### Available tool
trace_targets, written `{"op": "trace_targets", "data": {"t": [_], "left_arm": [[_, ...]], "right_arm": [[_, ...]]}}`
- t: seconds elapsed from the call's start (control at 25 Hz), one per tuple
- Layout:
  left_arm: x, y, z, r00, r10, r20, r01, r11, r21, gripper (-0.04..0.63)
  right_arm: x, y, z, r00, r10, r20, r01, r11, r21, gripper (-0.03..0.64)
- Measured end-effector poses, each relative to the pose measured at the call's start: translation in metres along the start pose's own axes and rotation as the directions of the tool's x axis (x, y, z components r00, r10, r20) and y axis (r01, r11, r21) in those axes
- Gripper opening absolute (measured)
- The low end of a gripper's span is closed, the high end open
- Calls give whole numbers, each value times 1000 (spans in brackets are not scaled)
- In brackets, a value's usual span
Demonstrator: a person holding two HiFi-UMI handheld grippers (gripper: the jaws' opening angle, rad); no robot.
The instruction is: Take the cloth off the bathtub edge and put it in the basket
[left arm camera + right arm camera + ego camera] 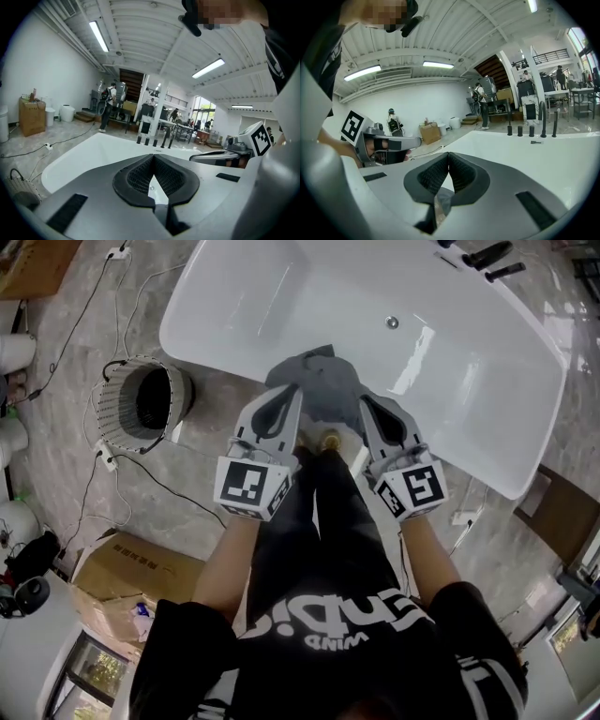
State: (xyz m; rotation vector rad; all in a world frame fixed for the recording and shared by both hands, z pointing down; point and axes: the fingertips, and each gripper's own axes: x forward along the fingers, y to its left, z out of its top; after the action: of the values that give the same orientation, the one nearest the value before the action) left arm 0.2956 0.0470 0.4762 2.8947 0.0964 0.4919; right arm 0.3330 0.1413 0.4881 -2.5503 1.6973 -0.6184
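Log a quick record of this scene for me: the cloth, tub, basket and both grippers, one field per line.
cloth: grey, draped over the tub's near edge
bathtub: white
basket: mesh, on the floor left of the tub in the head view
left gripper: shut, nothing between its jaws, by the cloth's left side
right gripper: shut, by the cloth's right side
task: cloth not yet lifted

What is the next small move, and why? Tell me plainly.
Probably open both sets of jaws before going lower. The left gripper and right gripper hover over the grey cloth on the bathtub edge, both shut and empty, so as they are they cannot pinch it.
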Motion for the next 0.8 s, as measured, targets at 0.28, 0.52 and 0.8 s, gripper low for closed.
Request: {"op": "trace_targets", "data": {"t": [0.28,0.52,0.8], "left_arm": [[15,5,-31,1000,14,-19,-14,1000,-17,13],[7,-5,-30,1000,18,-21,-18,1000,-14,14],[1,-9,-25,1000,19,-17,-20,1000,-20,13]], "right_arm": [[14,-6,-34,998,46,-38,-47,999,-21,14],[6,2,-27,996,85,-38,-87,996,-37,15],[11,21,-41,969,200,-141,-205,979,-20,251]]}}
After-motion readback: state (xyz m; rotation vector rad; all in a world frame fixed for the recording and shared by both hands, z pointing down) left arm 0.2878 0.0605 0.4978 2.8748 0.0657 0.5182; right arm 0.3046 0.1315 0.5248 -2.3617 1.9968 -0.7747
